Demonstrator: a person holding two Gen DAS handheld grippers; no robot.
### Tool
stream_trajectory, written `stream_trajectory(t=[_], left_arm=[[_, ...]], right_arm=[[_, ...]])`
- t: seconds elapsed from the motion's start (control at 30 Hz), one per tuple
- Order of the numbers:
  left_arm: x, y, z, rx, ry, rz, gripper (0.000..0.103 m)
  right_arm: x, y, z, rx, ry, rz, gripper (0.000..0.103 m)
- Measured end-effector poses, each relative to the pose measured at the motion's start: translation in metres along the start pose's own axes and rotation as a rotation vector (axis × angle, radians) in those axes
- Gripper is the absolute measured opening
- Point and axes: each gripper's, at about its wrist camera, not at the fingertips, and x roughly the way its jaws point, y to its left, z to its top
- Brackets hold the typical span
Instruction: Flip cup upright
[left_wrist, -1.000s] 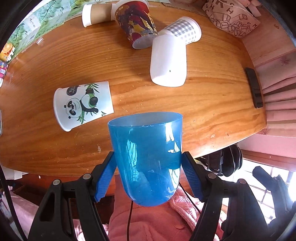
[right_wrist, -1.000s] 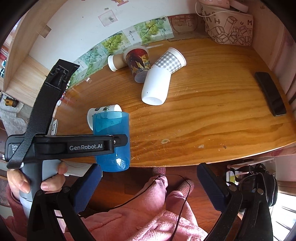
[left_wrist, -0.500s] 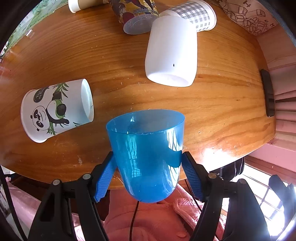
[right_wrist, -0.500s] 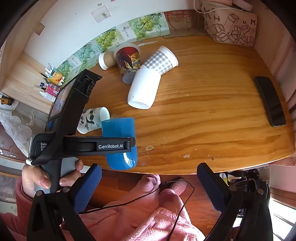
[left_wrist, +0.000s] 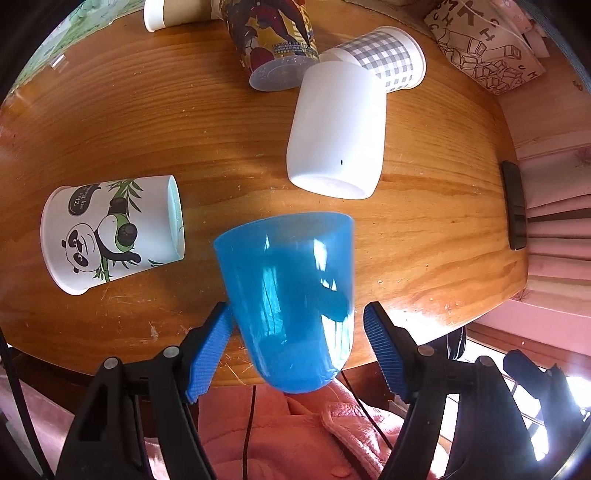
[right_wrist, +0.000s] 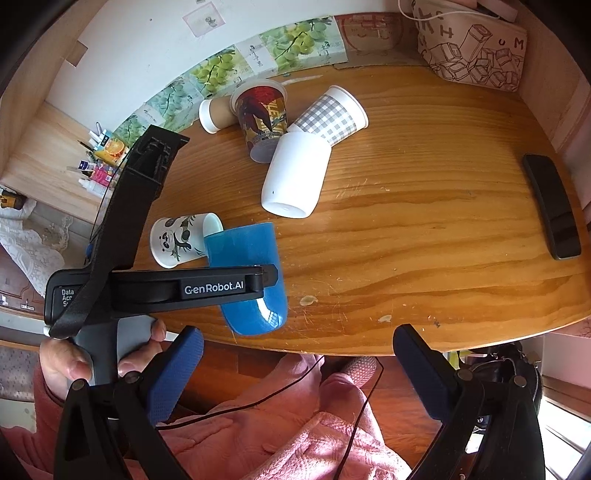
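While the left gripper (left_wrist: 297, 347) brackets the blue cup (left_wrist: 291, 306), right pad apart from it, right gripper (right_wrist: 295, 373) wide apart, holding nothing.

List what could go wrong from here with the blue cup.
1. The translucent blue plastic cup stands at the near edge of the wooden table, between the left gripper's blue pads; the right pad looks just clear of it. A nudge while backing out might tip it off.
2. The panda-print paper cup lies on its side close by; a leftward swing could knock it rolling.
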Motion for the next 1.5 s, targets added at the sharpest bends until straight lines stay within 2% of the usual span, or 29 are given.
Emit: stream_trajectory(t=[0.37,0.7,0.93,1.17,1.3,1.5], left_arm=[[-0.029,0.01,-0.004,0.05,-0.139,-0.054,0.082],[-0.067,0.051,-0.017,-0.003,-0.328,-0.091,0.081],[-0.093,0.082,-0.026,-0.029,-0.443,-0.056,0.081],[-0.107,0.112,-0.031,-0.049,-0.456,-0.036,0.081],[-0.111,0.129,-0.027,-0.056,-0.43,-0.011,0.081],[-0.119,0.139,-0.022,-0.015,-0.425,-0.002,0.081]], right_arm=[[0.007,0.02,0.001,-0.014,-0.016,-0.015,0.103],[0.014,0.049,0.01,-0.06,-0.062,-0.012,0.103],[0.023,0.069,0.022,-0.066,-0.101,-0.012,0.103],[0.042,0.078,0.034,-0.054,-0.143,-0.019,0.103],[0.058,0.079,0.038,-0.048,-0.163,-0.03,0.103],[0.077,0.08,0.041,-0.056,-0.212,-0.042,0.103]])
